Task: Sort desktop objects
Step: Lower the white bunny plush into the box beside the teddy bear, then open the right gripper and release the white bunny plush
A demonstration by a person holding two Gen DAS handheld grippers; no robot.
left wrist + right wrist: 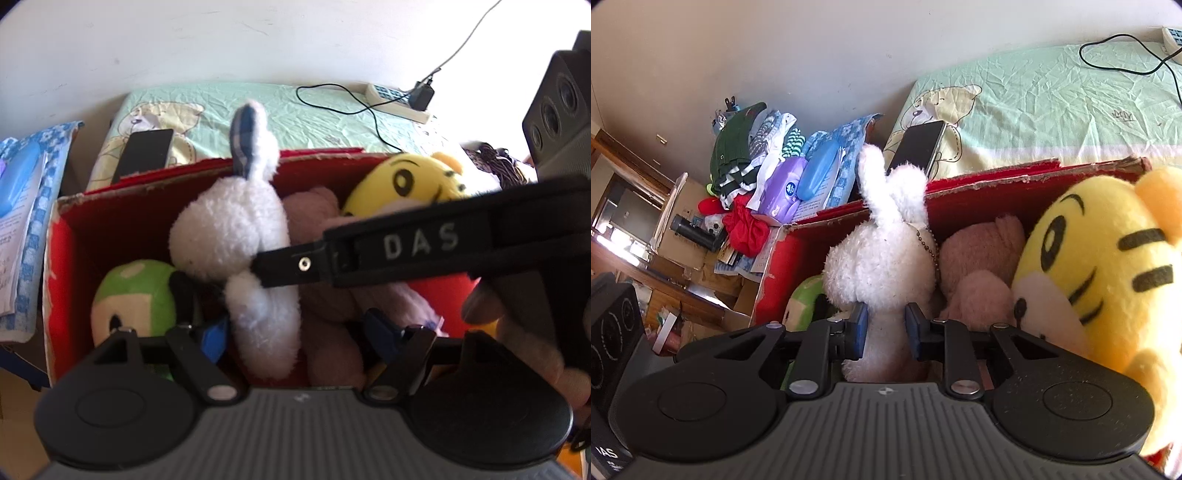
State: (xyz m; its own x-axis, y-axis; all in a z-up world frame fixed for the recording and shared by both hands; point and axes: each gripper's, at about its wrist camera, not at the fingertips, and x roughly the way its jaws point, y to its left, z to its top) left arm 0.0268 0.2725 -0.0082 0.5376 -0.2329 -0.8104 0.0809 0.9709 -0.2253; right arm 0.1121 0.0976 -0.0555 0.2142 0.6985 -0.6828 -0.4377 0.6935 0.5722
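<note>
Red cardboard box (pixel 122 221) holds a heap of soft toys, and both wrist views look down into it. A white plush rabbit (pixel 882 266) stands near the middle of the box, its ears rising past the far rim toward 12 o'clock. The right gripper (pixel 885 330) has its blue-padded fingers (pixel 860 326) on either side of the rabbit's lower body, the pads pressing into the fur, so it is clamped on the rabbit. In the left wrist view that same gripper comes in from 3 o'clock as a black bar lettered "DAS", its tip meeting the rabbit at the narrow part between head and body.

The left gripper (pixel 295 332) hangs over the near edge of the box with its fingers spread wide; the rabbit's lower part and a pink plush toy (pixel 321 221) lie in the gap between them, and I cannot tell whether the pads touch either one.

A green plush toy (pixel 133 295) sits at 9 o'clock of the rabbit, against the left wall of the box. A yellow tiger plush (pixel 1108 266) fills the 3 o'clock side. Beyond the box, at 12 o'clock, a pale green bedsheet (pixel 1052 92) carries a dark phone (pixel 918 147) and a black cable (pixel 351 103)
</note>
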